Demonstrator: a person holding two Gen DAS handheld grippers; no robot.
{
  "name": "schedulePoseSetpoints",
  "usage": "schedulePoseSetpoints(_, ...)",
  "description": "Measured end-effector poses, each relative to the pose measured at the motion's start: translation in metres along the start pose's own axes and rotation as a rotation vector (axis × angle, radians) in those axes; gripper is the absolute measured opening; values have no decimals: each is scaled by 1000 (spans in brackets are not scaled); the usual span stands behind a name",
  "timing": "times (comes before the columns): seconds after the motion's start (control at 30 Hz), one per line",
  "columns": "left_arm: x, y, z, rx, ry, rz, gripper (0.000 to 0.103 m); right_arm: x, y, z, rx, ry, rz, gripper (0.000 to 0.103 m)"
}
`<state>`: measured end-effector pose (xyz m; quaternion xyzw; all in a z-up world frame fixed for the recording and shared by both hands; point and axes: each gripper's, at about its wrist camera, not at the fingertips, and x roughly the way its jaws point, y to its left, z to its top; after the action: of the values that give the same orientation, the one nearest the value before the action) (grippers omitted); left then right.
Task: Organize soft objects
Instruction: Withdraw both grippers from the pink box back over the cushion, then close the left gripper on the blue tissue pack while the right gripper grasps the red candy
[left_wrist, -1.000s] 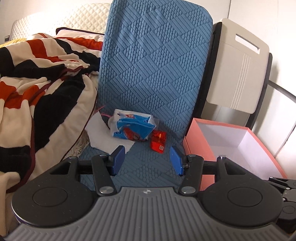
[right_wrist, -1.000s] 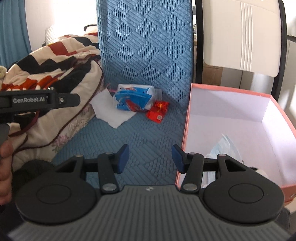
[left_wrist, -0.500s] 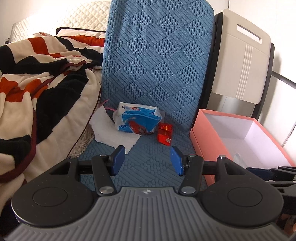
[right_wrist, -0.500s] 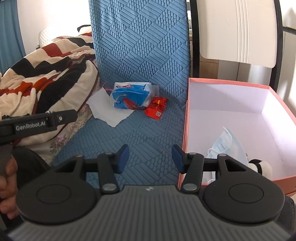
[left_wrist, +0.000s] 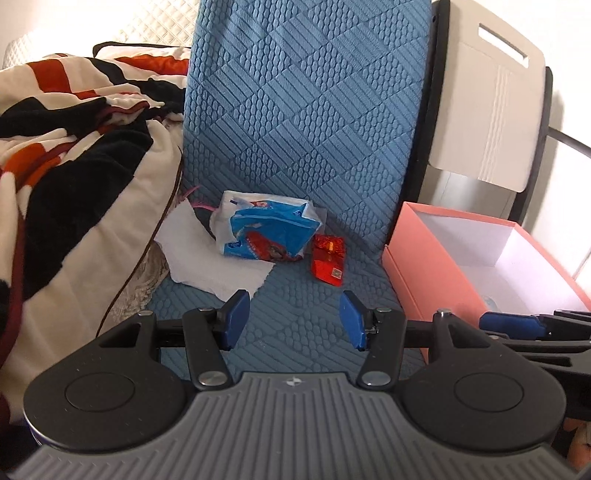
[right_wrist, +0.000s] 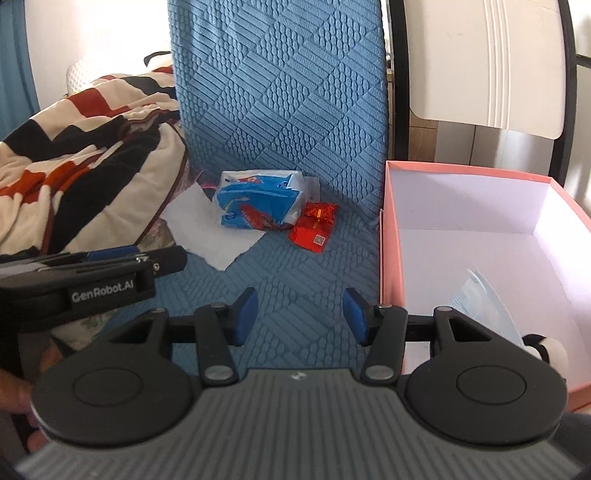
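Blue quilted cushion (left_wrist: 303, 155) fills the centre of both views, its seat running toward the lower frame and its back rising to the top edge. At mid-frame on the seat lies a blue-and-white tissue pack (left_wrist: 267, 230), resting partly on a loose white tissue sheet (left_wrist: 207, 258) to its left. A red packet (left_wrist: 328, 258) sits just right of the pack. A striped blanket (left_wrist: 74, 155) is heaped at the left. At the right stands a pink box (right_wrist: 391, 236), open-topped, white inside; a pale blue face mask (right_wrist: 484, 295) lies in its lower part, with a small black-and-white soft item (right_wrist: 550, 349) beside it, mostly hidden. The left gripper (left_wrist: 293, 319) hangs over bare seat fabric, jaws spread, nothing between them. The right gripper (right_wrist: 299, 315) is likewise spread and empty, near the box's left wall.
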<state>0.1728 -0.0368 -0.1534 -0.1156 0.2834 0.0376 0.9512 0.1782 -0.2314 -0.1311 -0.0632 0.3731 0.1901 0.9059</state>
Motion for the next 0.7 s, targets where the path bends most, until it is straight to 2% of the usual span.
schedulePoseSetpoints(0.33, 49, 8, 18, -74, 33, -19, 60, 39, -5, 17, 13, -13, 22, 54)
schedulePoseSetpoints(0.7, 103, 31, 42, -140, 53, -25, 60, 85, -7, 32, 5, 20, 6, 54)
